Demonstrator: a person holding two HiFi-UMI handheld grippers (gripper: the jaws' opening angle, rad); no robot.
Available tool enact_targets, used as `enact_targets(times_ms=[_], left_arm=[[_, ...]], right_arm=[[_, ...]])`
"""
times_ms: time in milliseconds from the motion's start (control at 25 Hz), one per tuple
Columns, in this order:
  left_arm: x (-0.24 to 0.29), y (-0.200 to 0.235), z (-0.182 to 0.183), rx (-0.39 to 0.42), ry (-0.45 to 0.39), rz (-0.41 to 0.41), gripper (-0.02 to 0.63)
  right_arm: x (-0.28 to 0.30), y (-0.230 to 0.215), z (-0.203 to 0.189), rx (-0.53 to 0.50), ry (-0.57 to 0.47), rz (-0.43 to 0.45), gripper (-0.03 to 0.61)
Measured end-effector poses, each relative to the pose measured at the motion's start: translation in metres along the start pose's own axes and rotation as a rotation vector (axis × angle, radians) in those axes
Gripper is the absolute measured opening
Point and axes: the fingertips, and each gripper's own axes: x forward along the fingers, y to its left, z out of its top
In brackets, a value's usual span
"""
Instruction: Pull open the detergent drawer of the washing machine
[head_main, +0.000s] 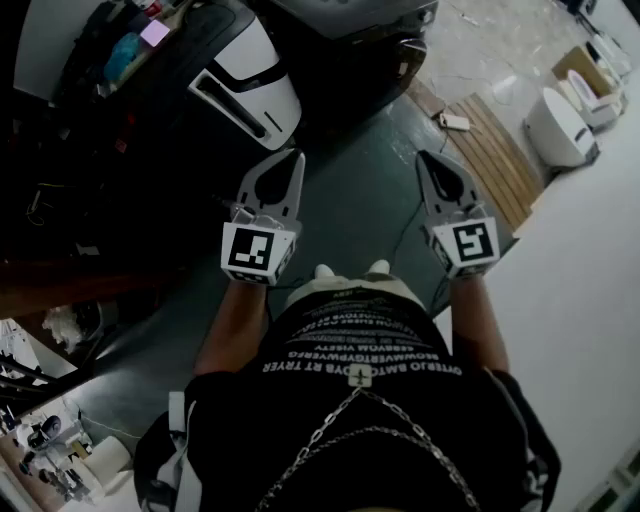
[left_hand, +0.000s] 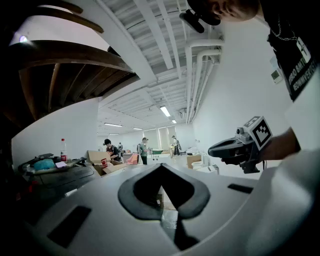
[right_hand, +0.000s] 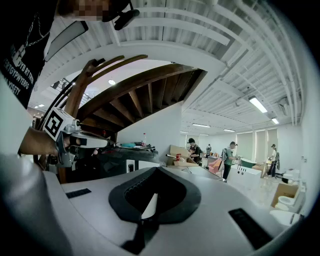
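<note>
Closed, empty left tongs (head_main: 290, 158) and right tongs (head_main: 430, 160) hover above open floor (head_main: 360, 205), clear of the washing machine (head_main: 250, 90) front edge.

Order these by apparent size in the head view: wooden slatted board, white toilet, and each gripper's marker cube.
1. wooden slatted board, largest.
2. white toilet, left gripper's marker cube and right gripper's marker cube: all look about alike, so unranked; the cubes are also nearer the camera.
</note>
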Motion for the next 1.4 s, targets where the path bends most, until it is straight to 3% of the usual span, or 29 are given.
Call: enact_targets(times_ms=[240, 360, 560, 760, 1080, 1400], left_arm=[[-0.031, 0.006, -0.030, 0.045, 0.002, -0.003, -0.006], [-0.039, 0.012, -0.031, 0.020, -0.017, -0.015, -0.006], [-0.043, 0.058, -0.033, -0.027, -0.019, -0.034, -0.006], [-0.046, 0.062, -0.042, -0.043, -0.019, -0.047, -0.006], [-0.012, 0.067, -0.053, -0.047, 0.012, -0.040, -0.006], [0.061, 0.075, -0.044, -0.061, 0.022, -0.028, -0.006]], right_arm=[[-0.012, 0.032, -0.024, -0.017, 0.012, -0.021, 0.002], [-0.012, 0.041, -0.024, -0.003, 0.011, -0.028, 0.002], [0.024, 0.058, -0.004, 0.004, 0.040, -0.044, 0.002], [0.023, 0.061, -0.007, 0.026, 0.052, -0.063, 0.002], [0.045, 0.031, -0.012, 0.026, 0.063, -0.066, 0.002], [0.090, -0.029, -0.023, 0.026, 0.088, -0.050, 0.002]])
